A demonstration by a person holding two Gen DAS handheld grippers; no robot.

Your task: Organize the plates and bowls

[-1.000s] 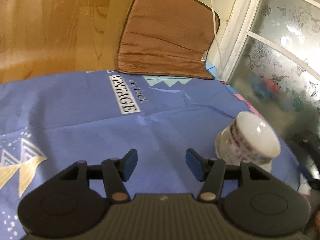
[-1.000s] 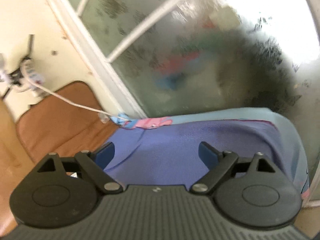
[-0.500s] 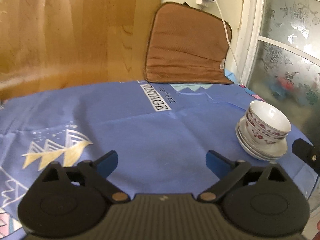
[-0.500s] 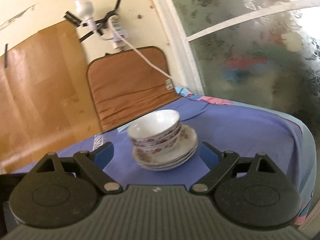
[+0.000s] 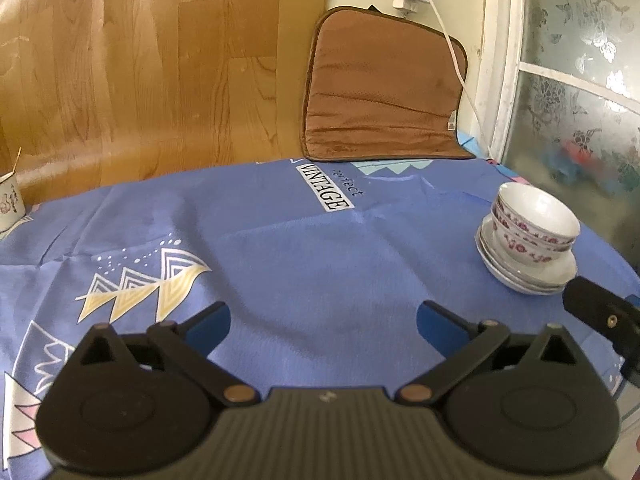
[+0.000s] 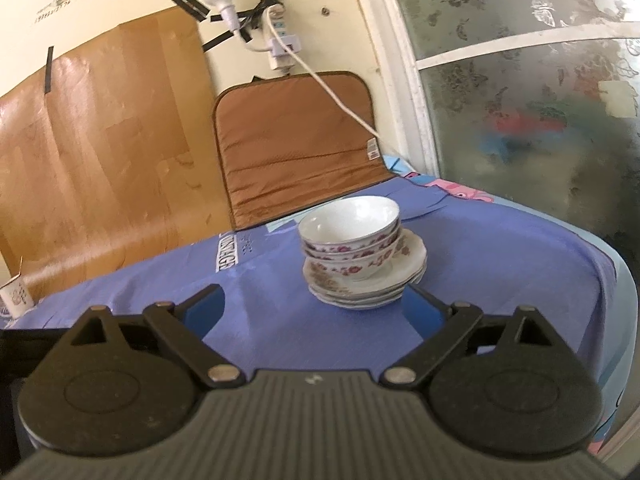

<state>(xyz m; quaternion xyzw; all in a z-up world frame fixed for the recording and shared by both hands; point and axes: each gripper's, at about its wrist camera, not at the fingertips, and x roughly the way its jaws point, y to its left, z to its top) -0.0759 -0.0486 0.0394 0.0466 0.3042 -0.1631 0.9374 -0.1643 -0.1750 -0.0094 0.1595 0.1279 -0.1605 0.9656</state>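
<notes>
Floral white bowls (image 5: 534, 224) sit nested on a stack of floral plates (image 5: 528, 276) at the right side of the blue tablecloth (image 5: 280, 248). The same bowls (image 6: 352, 236) and plates (image 6: 368, 280) show centred in the right wrist view. My left gripper (image 5: 323, 318) is open and empty, low over the cloth, left of the stack. My right gripper (image 6: 314, 304) is open and empty, just in front of the stack; its tip (image 5: 596, 308) shows in the left wrist view.
A brown cushion (image 5: 384, 88) leans against the wall behind the table. A white cable (image 6: 340, 96) hangs from a power strip (image 6: 280, 40). A small cup (image 5: 10, 204) stands at the table's far left. A frosted glass door (image 6: 540, 100) borders the right.
Both grippers pulled back from the stack. The left gripper opened wider. The right wrist view swung from the glass door to face the stack.
</notes>
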